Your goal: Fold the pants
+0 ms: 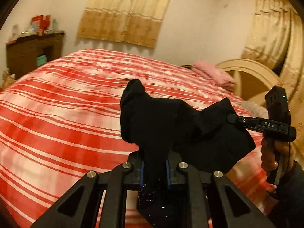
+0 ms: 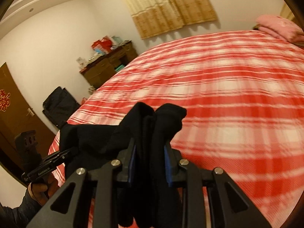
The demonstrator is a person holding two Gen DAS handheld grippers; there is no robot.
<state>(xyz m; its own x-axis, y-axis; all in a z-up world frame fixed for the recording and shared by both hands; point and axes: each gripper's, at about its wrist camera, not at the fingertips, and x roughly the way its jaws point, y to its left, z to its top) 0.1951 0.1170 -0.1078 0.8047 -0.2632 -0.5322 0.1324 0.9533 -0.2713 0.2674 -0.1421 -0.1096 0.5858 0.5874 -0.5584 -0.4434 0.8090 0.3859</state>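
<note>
The black pants (image 1: 171, 125) hang in the air above the bed, held by both grippers. My left gripper (image 1: 154, 163) is shut on a bunched part of the fabric, which pokes up past the fingertips and hangs below with small studs. My right gripper (image 2: 150, 155) is shut on another bunched part of the pants (image 2: 152, 125). The cloth stretches between the two. The right gripper also shows at the right of the left wrist view (image 1: 233, 118), and the left gripper at the lower left of the right wrist view (image 2: 64, 154).
A bed with a red and white plaid cover (image 1: 66, 114) fills the space below. Pink folded bedding (image 1: 214, 74) lies near a cream headboard (image 1: 247, 76). A brown cabinet with clutter (image 2: 110, 64), a black bag (image 2: 58, 104) and a brown door (image 2: 11, 110) stand beyond the bed.
</note>
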